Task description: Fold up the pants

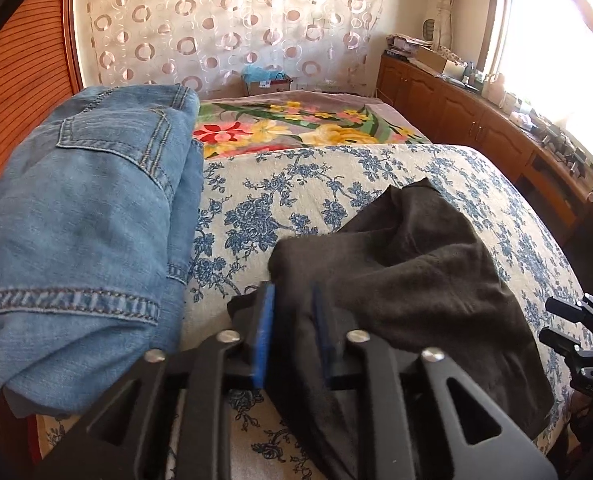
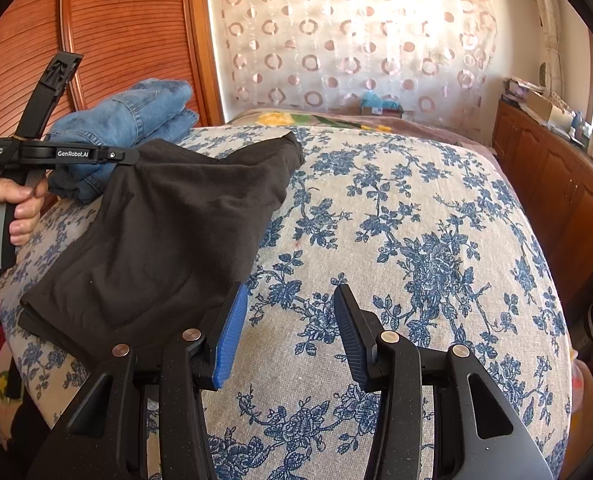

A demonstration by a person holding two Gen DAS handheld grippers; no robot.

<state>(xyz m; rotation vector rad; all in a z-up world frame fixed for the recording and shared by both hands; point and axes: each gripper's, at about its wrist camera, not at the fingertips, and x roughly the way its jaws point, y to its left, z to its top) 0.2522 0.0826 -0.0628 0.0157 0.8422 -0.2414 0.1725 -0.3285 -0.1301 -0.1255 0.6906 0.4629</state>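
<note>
Left wrist: soft dark pants (image 1: 408, 276) lie crumpled on the floral bedspread (image 1: 296, 192), a fold between the left gripper's (image 1: 292, 300) narrow, blue-padded jaws; whether they pinch it is unclear. Stitched denim jeans (image 1: 84, 208) sit stacked beside. Right wrist: the right gripper (image 2: 290, 312) gapes wide, holding nothing; a hand (image 2: 10, 208) grips the left tool's handle.

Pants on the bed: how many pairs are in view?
2. The folded blue jeans lie at the bed's left side; the dark pants lie rumpled beside them, an edge between the left gripper pads. Others may be hidden.
</note>
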